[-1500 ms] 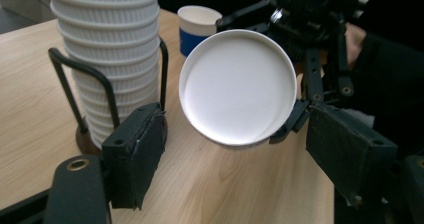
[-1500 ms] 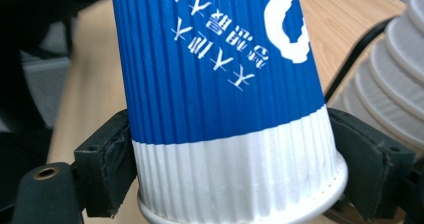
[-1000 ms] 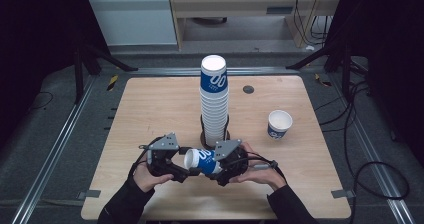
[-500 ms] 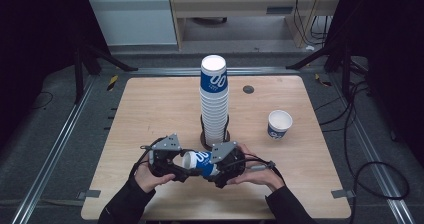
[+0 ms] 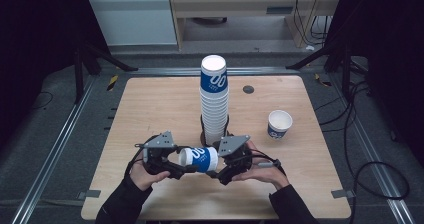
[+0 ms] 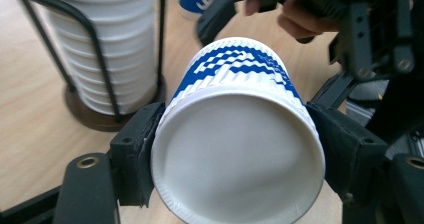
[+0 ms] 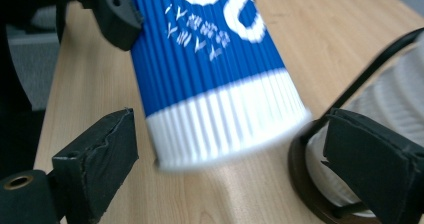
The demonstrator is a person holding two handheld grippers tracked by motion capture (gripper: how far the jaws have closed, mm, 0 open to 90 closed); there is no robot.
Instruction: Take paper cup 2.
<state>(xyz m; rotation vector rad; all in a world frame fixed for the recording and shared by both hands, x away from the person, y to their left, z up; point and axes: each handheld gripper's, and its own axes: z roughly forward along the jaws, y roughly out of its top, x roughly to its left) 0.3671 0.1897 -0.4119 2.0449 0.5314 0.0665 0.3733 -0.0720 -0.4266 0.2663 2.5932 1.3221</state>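
Observation:
A blue and white ribbed paper cup lies on its side in the air between my two grippers, near the table's front edge. My left gripper has just been closing and is shut on the cup's left end. In the left gripper view both pads press the cup at its wide white end, midway across the left gripper. My right gripper has just been opening. In its own view the right gripper stands open, with the cup between the pads and a gap on each side.
A tall stack of the same cups stands in a black wire holder just behind the grippers. One cup stands upright on the wooden table at the right. A small dark disc sits farther back.
The left jaws have closed onto the cup's left end. The right jaws, which held the cup, have spread away from it. Both hands stayed in place.

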